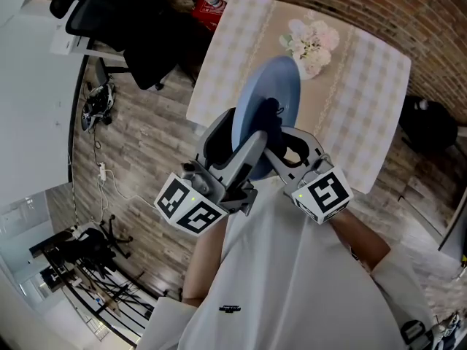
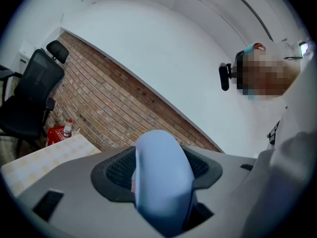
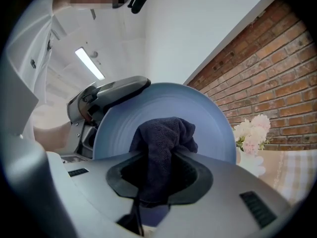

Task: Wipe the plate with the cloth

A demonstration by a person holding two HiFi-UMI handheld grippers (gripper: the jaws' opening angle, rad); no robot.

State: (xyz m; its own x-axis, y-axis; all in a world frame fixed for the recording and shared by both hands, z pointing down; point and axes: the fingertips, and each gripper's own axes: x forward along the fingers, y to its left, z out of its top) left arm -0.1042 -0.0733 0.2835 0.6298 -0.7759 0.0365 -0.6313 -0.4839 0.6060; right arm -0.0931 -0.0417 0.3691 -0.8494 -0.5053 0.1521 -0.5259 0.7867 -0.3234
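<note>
- One blue plate (image 1: 276, 97), one dark cloth (image 3: 163, 145), two grippers, one table (image 1: 235, 53).
- The plate is off the table, held up on edge at the middle of the head view, its broad face turned toward the right gripper (image 1: 289, 149).
- The left gripper (image 1: 238, 143) comes in from 7 o'clock. Its jaws are closed on the plate's rim, which fills the gap between them in the left gripper view.
- The right gripper comes in from 5 o'clock. Its jaws are clamped on the cloth, which bunches out past the tips and rests against the plate's face.
- A bare forearm runs back from each gripper to a white shirt at the bottom of the head view.
- In the right gripper view the left gripper shows at 10 o'clock of the plate, at its edge.
- The table wears a pale checked covering, and one bunch of pale flowers (image 1: 312, 44) stands on it at 1 o'clock of the plate.
- One black office chair (image 1: 128, 28) stands at 10 o'clock on the wood floor, and a red box (image 1: 206, 7) with a bottle sits at 11 o'clock.
- A brick wall runs behind the table.
</note>
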